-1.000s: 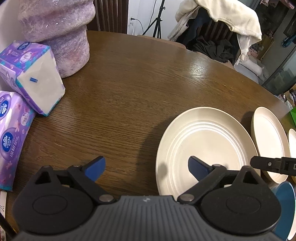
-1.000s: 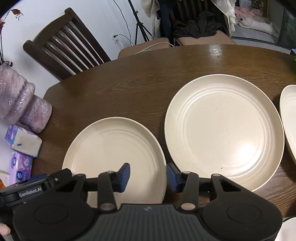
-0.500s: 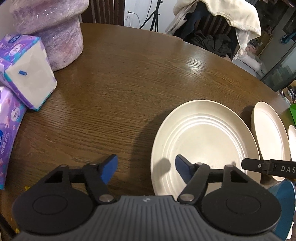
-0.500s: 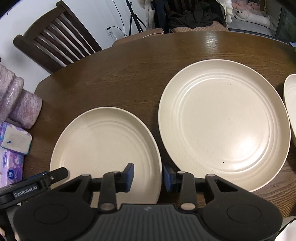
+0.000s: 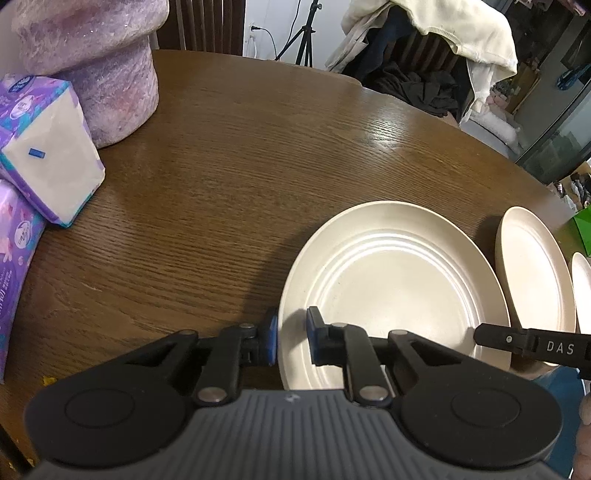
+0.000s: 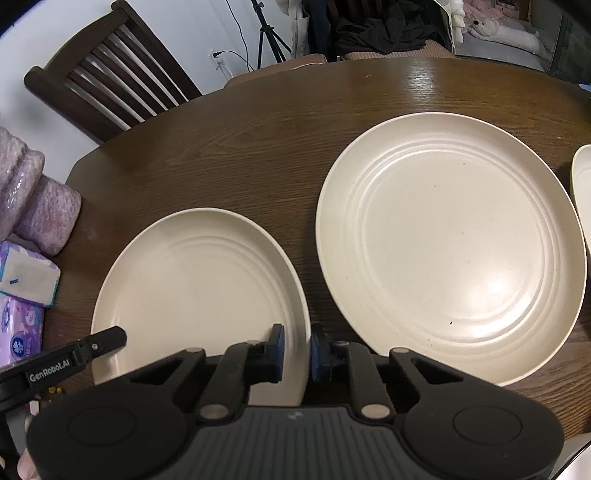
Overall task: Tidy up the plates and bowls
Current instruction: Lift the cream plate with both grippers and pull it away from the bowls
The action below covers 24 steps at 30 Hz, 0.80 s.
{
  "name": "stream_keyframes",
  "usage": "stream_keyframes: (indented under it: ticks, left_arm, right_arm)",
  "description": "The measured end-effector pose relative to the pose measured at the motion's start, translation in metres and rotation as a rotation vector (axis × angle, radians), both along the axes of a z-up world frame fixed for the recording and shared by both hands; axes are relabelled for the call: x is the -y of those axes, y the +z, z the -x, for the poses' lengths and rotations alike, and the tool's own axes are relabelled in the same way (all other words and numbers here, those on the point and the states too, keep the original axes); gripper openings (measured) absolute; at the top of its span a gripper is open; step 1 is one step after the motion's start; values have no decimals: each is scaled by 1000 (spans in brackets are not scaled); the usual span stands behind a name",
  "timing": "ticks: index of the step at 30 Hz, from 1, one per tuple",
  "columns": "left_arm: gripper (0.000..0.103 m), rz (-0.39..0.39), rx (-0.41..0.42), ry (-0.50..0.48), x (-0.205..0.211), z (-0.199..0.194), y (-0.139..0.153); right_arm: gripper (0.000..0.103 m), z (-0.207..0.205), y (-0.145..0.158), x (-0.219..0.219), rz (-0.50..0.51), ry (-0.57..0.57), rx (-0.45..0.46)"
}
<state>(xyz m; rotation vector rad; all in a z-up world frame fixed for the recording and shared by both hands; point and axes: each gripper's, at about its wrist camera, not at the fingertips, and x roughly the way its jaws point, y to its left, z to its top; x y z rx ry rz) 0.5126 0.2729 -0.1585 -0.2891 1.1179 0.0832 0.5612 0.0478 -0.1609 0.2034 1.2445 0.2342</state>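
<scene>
A home is shown here, most likely a dining room. A big round wooden table (image 6: pixel 280 122) is seen, and a dark wooden chair (image 6: pixel 107 85) with a slatted back is pushed up to it. Cream plates (image 6: pixel 443 243) are laid out on the table, as for a meal. Purple packs of tissues (image 5: pixel 44 147) are kept at the table's edge. Clothes (image 5: pixel 436 33) are piled over another chair behind the table. A white soft toy (image 6: pixel 498 31) is seen on the floor. A plug in a wall socket (image 6: pixel 217 55) is seen too.
</scene>
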Motion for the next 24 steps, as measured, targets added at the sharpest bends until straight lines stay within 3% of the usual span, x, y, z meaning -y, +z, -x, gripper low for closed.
stream_keyframes:
  ticks: [24]
  left_arm:
    - [16, -60, 62, 11, -14, 6, 33]
  right_arm:
    - [11, 8, 22, -1, -50, 16, 59]
